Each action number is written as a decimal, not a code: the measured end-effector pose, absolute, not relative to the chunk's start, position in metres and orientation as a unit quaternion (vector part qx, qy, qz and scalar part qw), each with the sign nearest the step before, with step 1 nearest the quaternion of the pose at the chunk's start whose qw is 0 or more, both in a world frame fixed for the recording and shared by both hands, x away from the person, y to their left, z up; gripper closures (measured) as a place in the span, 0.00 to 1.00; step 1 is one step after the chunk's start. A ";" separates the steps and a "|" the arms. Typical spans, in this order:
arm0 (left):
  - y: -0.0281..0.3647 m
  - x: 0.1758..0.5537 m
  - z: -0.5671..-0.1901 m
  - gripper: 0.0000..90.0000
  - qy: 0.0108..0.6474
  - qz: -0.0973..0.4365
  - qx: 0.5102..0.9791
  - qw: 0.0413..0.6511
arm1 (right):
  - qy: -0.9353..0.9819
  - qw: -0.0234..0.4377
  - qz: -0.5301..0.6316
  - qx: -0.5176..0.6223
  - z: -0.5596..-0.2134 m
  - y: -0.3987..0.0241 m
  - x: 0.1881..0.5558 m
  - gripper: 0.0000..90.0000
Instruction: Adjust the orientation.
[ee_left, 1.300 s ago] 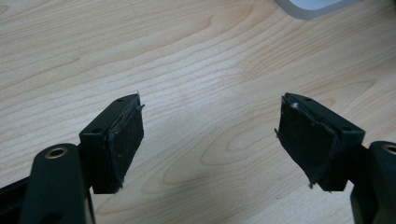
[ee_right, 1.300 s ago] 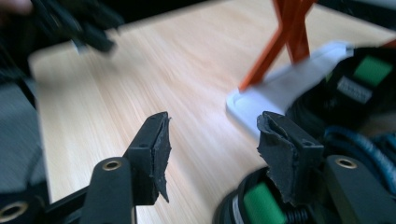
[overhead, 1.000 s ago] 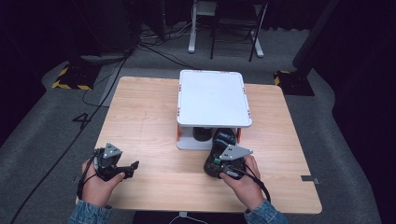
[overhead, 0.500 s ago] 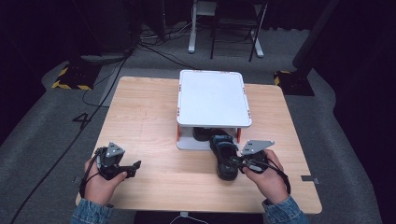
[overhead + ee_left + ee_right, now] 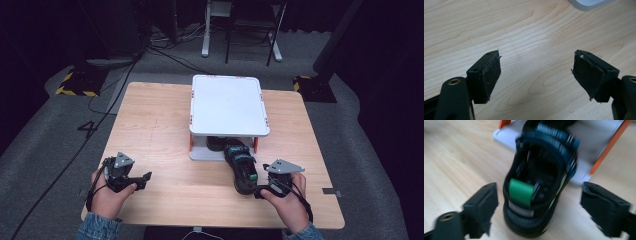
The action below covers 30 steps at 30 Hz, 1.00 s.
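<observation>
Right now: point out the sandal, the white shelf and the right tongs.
sandal point(image 5: 520, 192): right gripper view, on its green heel tab.
white shelf point(image 5: 227, 102): high view, middle of the top board.
right tongs point(image 5: 537, 202): right gripper view, midway between the two open tips, heel of the sandal between them.

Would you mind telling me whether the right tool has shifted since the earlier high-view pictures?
Yes. The right tool has moved rightward, away from the white shelf, toward the table's right edge. Its jaws have just opened, standing either side of the black sandal without pressing it.
</observation>
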State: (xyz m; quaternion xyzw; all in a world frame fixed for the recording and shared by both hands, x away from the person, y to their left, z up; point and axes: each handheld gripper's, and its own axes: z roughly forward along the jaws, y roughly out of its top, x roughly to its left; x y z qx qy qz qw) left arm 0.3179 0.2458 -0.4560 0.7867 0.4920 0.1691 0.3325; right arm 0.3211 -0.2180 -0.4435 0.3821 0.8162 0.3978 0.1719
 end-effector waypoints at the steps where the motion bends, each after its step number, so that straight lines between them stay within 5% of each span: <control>1: 0.245 0.318 -0.456 0.26 0.492 0.168 0.786 0.333 | 0.816 0.159 0.400 0.386 -0.449 -0.219 0.323 0.18; 6: 0.244 0.318 -0.456 0.26 0.488 0.170 0.789 0.334 | 0.813 0.133 0.412 0.390 -0.461 -0.219 0.332 0.22; 8: 0.244 0.318 -0.457 0.26 0.491 0.167 0.789 0.331 | 0.821 0.088 0.426 0.370 -0.459 -0.219 0.337 0.42; 10: 0.243 0.319 -0.458 0.26 0.492 0.167 0.788 0.331 | 0.824 0.097 0.424 0.363 -0.456 -0.222 0.337 0.67; 14: 0.242 0.320 -0.459 0.26 0.487 0.167 0.793 0.327 | 0.823 0.110 0.417 0.369 -0.457 -0.229 0.340 0.85; 30: 0.241 0.323 -0.458 0.26 0.489 0.166 0.791 0.329 | 0.751 0.178 0.489 0.406 -0.443 -0.228 0.344 0.89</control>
